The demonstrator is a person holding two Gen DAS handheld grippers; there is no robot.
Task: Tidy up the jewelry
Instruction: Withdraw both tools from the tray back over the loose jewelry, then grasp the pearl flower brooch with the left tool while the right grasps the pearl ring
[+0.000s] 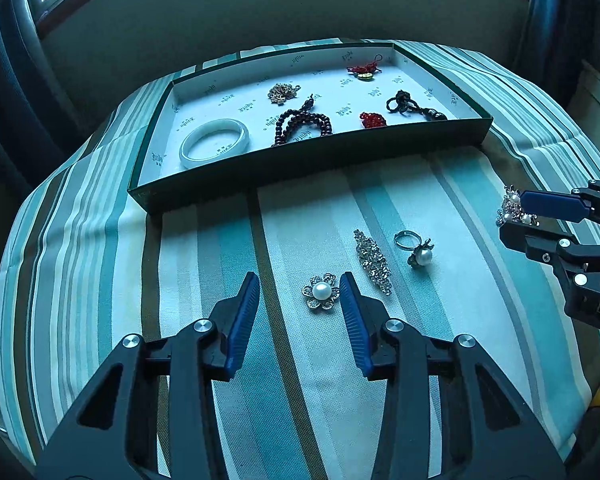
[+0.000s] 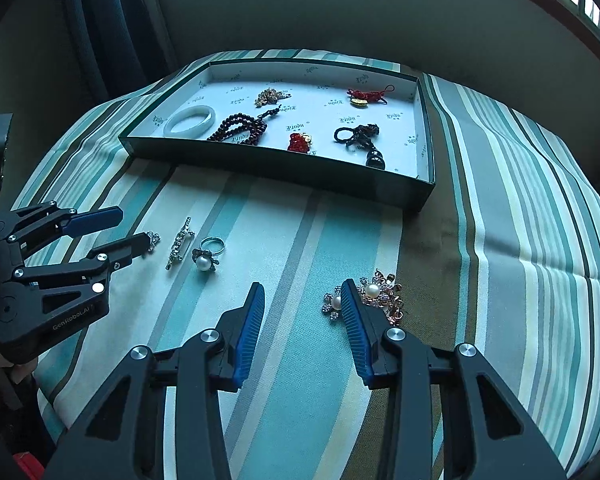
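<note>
Six pieces already lie inside the green box (image 1: 312,160), the landmark for all positions here: a white bangle (image 1: 215,142) at its near-left corner, dark red beads (image 1: 305,125) at centre, a gold filigree piece (image 1: 283,92) behind them, a red knotted charm (image 1: 365,71) toward the far right, a small red cluster (image 1: 373,119) and a black corded pendant (image 1: 414,107) at the near right. Outside the box, on the striped cloth (image 1: 204,248) in front of its near wall, the unsorted pieces are a pearl flower brooch (image 1: 320,291), a long rhinestone bar (image 1: 373,261), a pearl ring (image 1: 416,251) and, further right, a cluster of pearl brooches (image 2: 374,296). The left tool (image 1: 300,286) hovers with fingers apart in front of the box, the flower brooch just inside its right finger. The right tool (image 2: 303,296) is likewise spread, its right finger overlapping the brooch cluster in view; contact cannot be judged. Neither tool carries anything. By this count the task appears somewhat past halfway, with four or so pieces left to transfer into the box's open floor areas.
</note>
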